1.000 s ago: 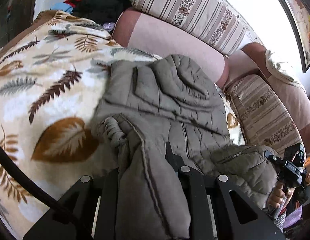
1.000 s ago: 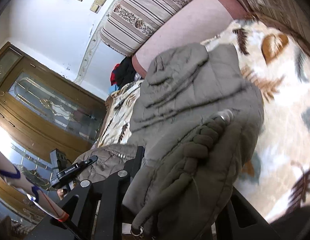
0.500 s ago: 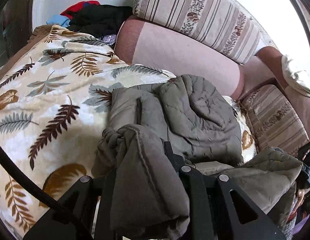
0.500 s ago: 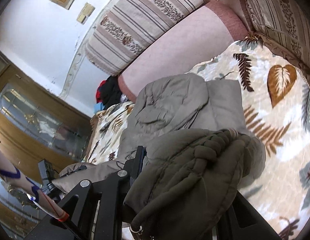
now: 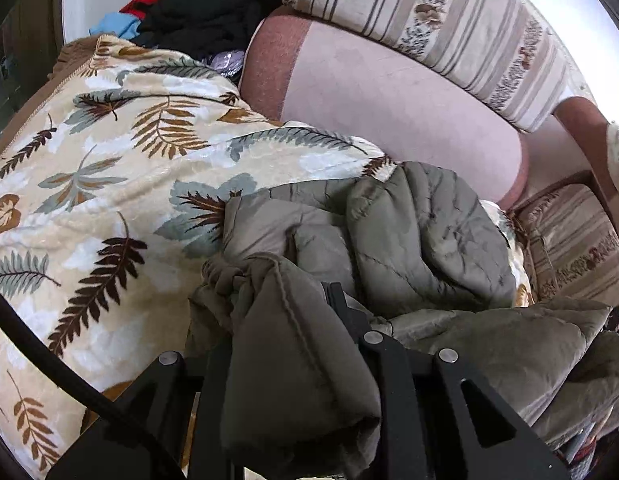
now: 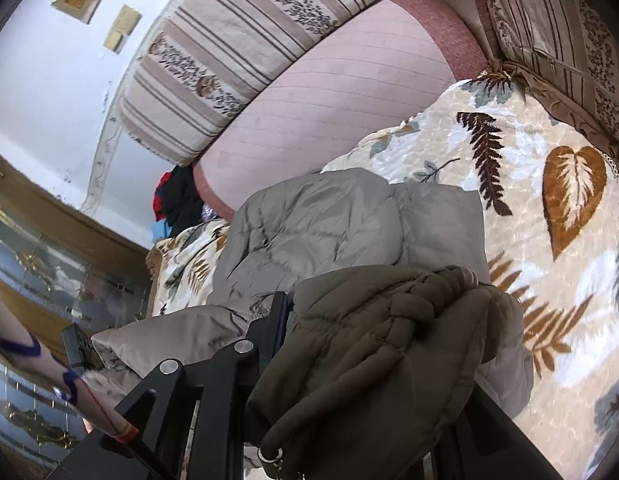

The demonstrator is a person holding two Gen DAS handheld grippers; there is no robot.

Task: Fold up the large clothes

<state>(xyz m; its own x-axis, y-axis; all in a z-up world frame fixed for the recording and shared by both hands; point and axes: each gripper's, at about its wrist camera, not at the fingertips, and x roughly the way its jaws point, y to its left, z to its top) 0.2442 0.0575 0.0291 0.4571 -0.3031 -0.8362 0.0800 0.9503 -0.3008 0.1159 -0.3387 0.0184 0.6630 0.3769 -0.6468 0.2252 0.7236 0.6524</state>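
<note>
An olive-grey quilted jacket (image 5: 421, 236) lies crumpled on a leaf-patterned blanket (image 5: 89, 200) over a sofa. My left gripper (image 5: 285, 320) is shut on a bunched hem of the jacket, which drapes over its fingers. My right gripper (image 6: 373, 320) is shut on another bunched, ribbed edge of the jacket (image 6: 321, 220), held above the blanket (image 6: 549, 200). The lifted front edge hangs between the two grippers. The fingertips are hidden by fabric.
A pink sofa backrest (image 5: 389, 96) with a striped cushion (image 5: 429, 24) runs behind. A pile of black, red and blue clothes (image 5: 189, 12) sits at the far end. A striped cushion (image 6: 557, 40) lies at the right. A glass-panelled wooden door (image 6: 37, 264) stands left.
Both grippers have pulled back and up with the jacket's edge, so the jacket bunches toward me and more blanket shows beyond it.
</note>
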